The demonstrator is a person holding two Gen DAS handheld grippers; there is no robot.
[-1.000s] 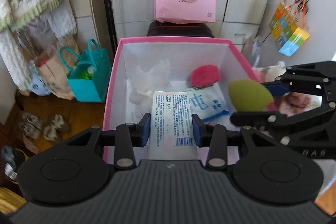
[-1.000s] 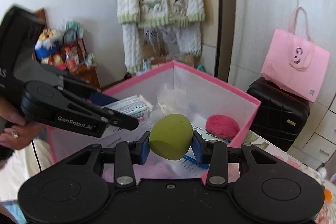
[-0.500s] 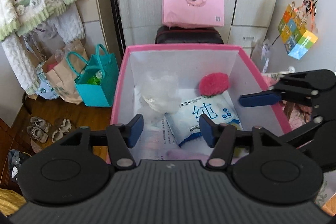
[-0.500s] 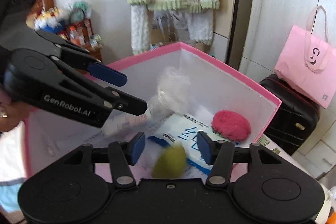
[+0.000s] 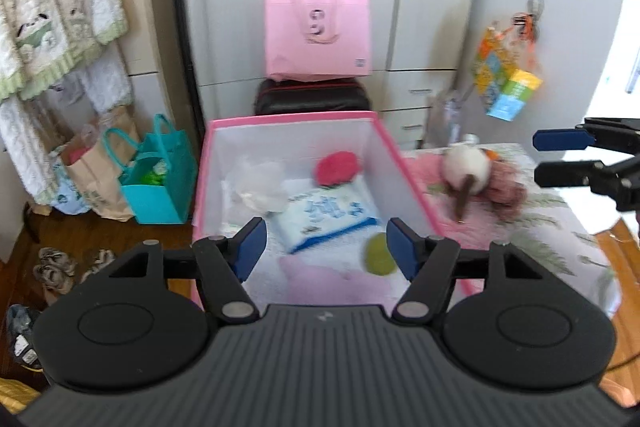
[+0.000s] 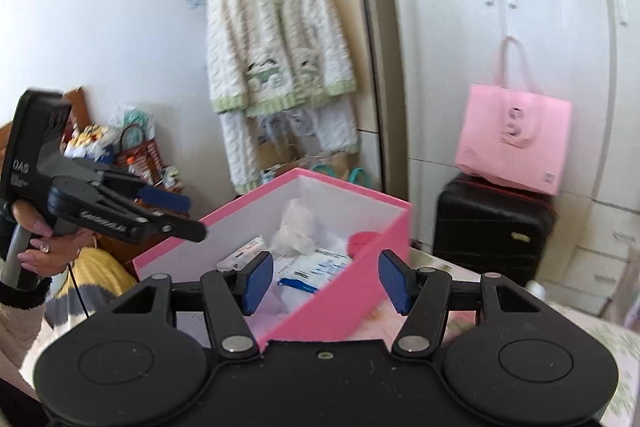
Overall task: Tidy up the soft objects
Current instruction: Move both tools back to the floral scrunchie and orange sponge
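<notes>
An open-topped pink fabric box with white lining (image 5: 394,151) is sitting upright on the desk. Inside, an olive-green egg-shaped sponge (image 5: 379,258) is lying at about five o'clock on the floor of the box, a white and blue soft packet (image 5: 326,219) is resting flat at the centre, a fuzzy red puff (image 5: 336,167) is leaning at one o'clock, and crumpled white tissue-like material (image 5: 260,185) is bunching at ten o'clock.

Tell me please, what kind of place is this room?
Most likely a bedroom or living room in a home. A knitted cardigan hangs beside tall white wardrobe doors, a black suitcase stands under a pink tote bag, and shoes lie on the wooden floor.
</notes>
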